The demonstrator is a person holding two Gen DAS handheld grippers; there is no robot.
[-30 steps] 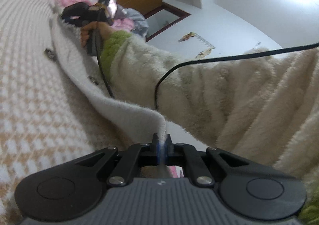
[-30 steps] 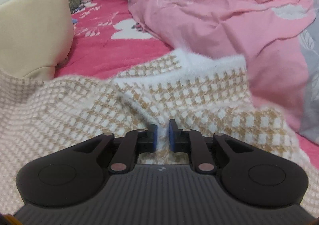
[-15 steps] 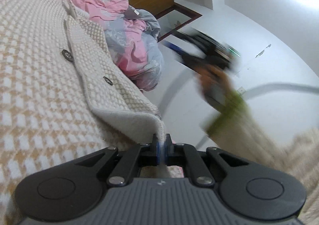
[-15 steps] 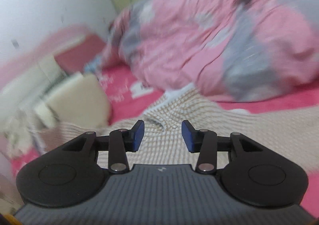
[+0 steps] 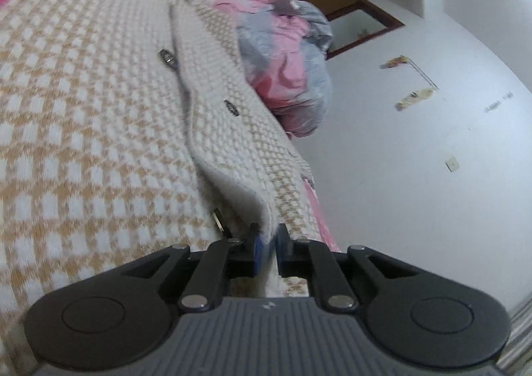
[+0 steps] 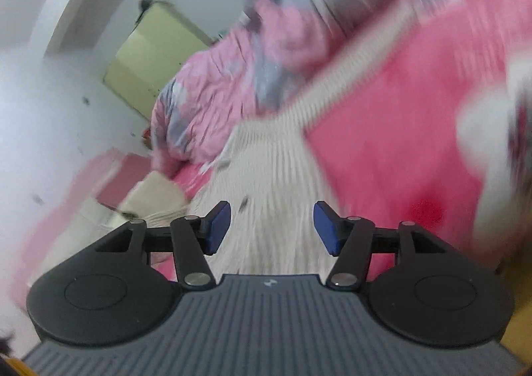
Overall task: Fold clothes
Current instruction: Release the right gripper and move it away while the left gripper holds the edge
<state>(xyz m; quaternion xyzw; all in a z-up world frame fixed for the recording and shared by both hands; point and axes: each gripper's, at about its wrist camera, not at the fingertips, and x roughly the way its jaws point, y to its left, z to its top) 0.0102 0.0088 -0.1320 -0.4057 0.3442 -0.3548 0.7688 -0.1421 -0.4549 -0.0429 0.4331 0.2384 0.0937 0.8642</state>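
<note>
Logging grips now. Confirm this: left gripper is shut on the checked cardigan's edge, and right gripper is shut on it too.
Wrong on the right gripper: the right wrist view shows its jaws wide apart, holding nothing. The left gripper is shut on the checked cardigan edge, as stated.

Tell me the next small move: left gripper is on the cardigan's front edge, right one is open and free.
Probably bring the open right gripper down to pinch the cardigan farther along the same front edge. The left gripper is clamped on that edge's corner, and the right one holds nothing above the knit, its view blurred. Two grips would let the panel fold evenly.
</note>
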